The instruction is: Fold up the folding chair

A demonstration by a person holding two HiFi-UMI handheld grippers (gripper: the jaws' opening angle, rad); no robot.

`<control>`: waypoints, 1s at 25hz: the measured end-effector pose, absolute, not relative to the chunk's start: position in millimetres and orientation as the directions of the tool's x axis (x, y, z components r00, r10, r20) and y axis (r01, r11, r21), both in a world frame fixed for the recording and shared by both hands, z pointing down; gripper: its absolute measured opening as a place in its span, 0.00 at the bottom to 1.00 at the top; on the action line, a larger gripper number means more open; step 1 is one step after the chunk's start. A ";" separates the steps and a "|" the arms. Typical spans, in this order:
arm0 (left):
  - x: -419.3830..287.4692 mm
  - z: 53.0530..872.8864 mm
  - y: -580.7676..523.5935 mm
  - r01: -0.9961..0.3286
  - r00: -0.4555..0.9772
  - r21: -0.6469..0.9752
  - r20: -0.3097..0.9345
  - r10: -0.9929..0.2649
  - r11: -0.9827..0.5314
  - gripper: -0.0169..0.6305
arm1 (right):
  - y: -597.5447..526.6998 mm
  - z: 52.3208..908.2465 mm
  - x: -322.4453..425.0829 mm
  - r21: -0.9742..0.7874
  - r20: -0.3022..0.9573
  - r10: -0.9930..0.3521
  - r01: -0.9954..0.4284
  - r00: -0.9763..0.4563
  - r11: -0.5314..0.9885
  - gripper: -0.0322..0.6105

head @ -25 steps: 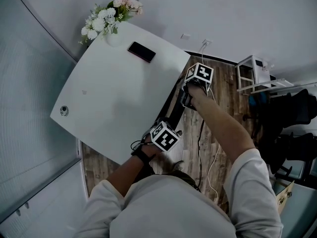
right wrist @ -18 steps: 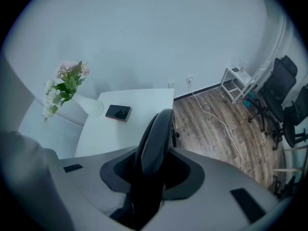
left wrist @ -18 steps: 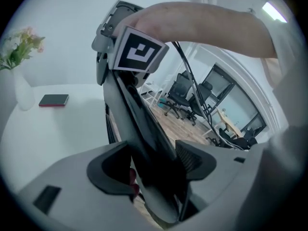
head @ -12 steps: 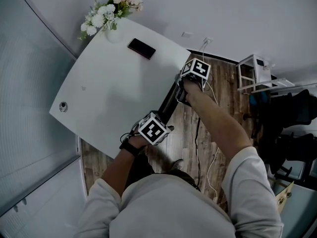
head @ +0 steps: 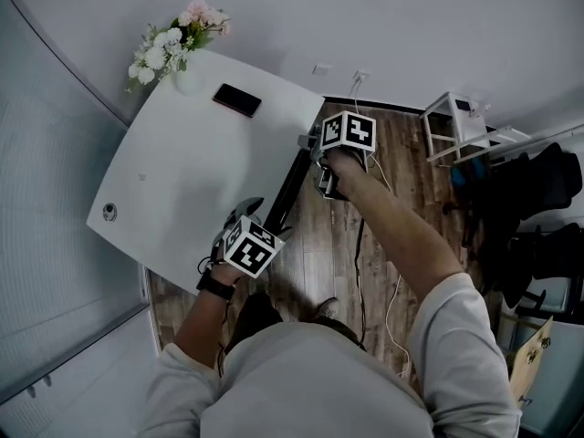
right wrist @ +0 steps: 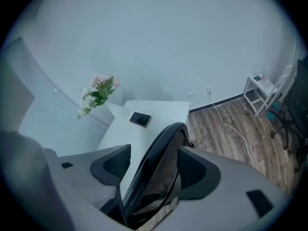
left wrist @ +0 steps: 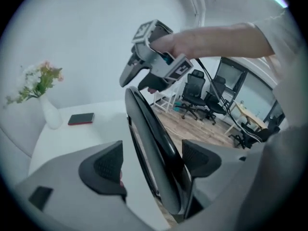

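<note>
The folding chair (head: 287, 190) is folded flat, a thin black slab standing on edge beside the white table (head: 182, 172). My left gripper (head: 251, 210) straddles the chair's upper edge at its near end. In the left gripper view (left wrist: 151, 160) the black rim (left wrist: 154, 143) runs between the pads with a gap on the left side. My right gripper (head: 312, 146) straddles the far end. In its own view (right wrist: 153, 166) the rim (right wrist: 154, 177) passes between the pads, clear of the left one. Both pairs of jaws have just been opening and press on nothing.
A dark phone (head: 237, 100) and a vase of flowers (head: 173, 44) sit on the table's far side. A white stool (head: 452, 121), black office chairs (head: 538, 208) and a cable (head: 365, 263) on the wooden floor lie to the right.
The left gripper has shifted left along the chair toward the table's near corner. The right gripper has lifted slightly. Both have let go of the chair's rim.
</note>
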State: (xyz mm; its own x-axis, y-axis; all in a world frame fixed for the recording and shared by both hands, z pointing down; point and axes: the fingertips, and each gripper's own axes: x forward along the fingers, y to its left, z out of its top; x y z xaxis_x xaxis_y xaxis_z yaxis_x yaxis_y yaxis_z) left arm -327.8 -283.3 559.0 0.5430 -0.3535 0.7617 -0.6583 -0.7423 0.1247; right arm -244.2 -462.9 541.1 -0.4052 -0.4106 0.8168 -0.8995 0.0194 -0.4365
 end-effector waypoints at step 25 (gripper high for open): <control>-88.4 347.6 -187.4 -0.566 0.778 -0.043 0.300 -0.551 -0.823 0.34 | -82.1 303.0 119.9 0.052 0.154 -0.988 -0.999 -0.007 0.015 0.23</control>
